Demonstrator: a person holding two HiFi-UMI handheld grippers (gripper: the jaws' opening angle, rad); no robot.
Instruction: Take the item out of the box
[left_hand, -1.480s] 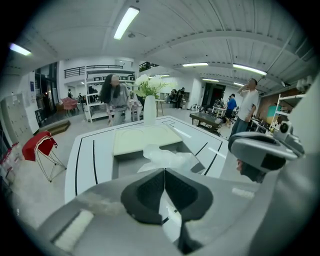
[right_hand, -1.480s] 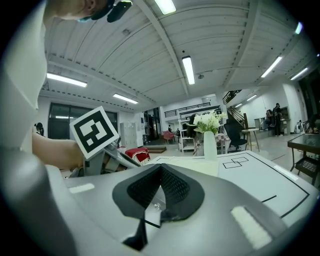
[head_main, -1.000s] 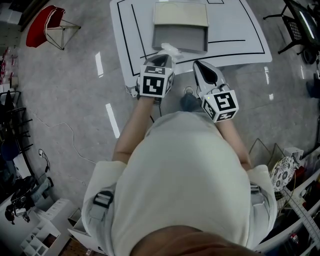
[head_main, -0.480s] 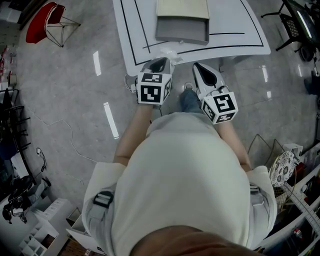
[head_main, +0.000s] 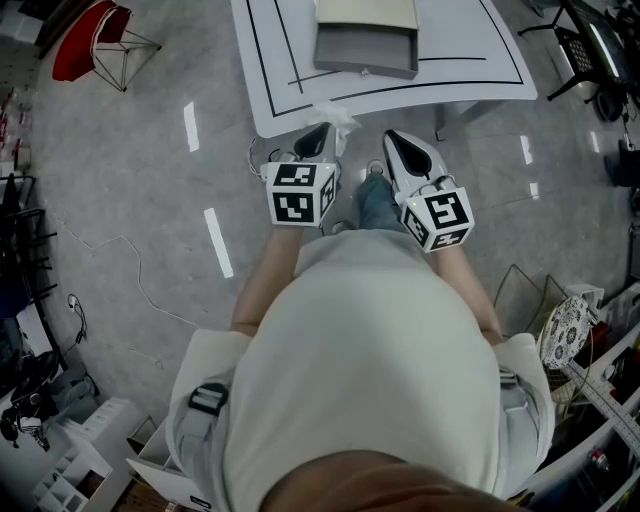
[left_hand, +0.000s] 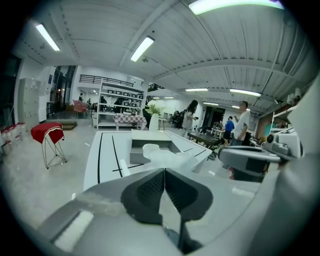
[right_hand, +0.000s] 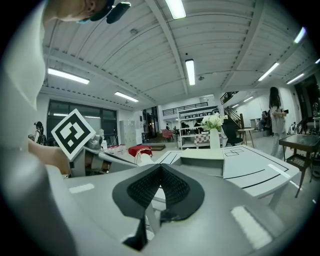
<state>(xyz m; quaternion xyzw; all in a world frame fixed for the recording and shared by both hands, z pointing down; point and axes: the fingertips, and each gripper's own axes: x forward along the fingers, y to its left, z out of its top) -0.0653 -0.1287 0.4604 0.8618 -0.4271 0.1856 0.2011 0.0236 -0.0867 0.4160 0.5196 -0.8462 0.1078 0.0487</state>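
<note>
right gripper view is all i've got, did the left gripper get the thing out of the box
Observer: Yes. The left gripper has its fingers shut on a crumpled clear plastic bag that sticks out past their tips.
Operator: is it clear of the box
Observer: In the head view the bag is about over the table's near edge, apart from the grey box.
Operator: anything left inside
Observer: From above the box's floor looks bare grey; I see nothing on it.
</note>
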